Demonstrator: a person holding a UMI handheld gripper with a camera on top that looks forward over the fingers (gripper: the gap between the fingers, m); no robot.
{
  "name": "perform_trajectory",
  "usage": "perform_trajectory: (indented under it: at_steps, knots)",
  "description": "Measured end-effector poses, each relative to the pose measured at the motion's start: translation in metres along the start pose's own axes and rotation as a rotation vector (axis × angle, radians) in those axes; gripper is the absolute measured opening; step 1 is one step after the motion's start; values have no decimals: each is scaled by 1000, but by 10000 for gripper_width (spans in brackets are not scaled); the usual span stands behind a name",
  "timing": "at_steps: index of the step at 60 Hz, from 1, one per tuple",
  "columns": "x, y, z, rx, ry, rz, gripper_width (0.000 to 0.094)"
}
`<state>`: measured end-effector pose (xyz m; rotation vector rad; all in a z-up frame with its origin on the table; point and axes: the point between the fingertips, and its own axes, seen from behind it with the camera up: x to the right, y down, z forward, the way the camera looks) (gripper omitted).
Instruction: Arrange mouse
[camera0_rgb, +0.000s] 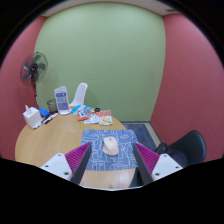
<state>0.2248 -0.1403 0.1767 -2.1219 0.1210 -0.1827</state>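
A beige computer mouse (110, 145) lies on a blue patterned mouse mat (110, 147) on a round wooden table (50, 145). My gripper (111, 160) is open, its pink-padded fingers (77, 158) spread wide at either side of the mat. The mouse lies just ahead of the fingertips, between their lines, with a clear gap at each side. Nothing is held.
At the table's far side stand a white jug (62, 100), a white box (34, 118), a dark cup (51, 106) and some colourful packets (95, 118). A standing fan (35, 68) is behind them. A black chair (187, 148) stands beside the table.
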Motion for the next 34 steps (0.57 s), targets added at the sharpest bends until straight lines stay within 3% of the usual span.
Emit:
perform_trajectory:
  at_steps: [16, 34]
  knots:
    - [-3, 19, -85, 14, 19, -21, 841]
    - [4, 14, -103, 31, 28, -14, 842]
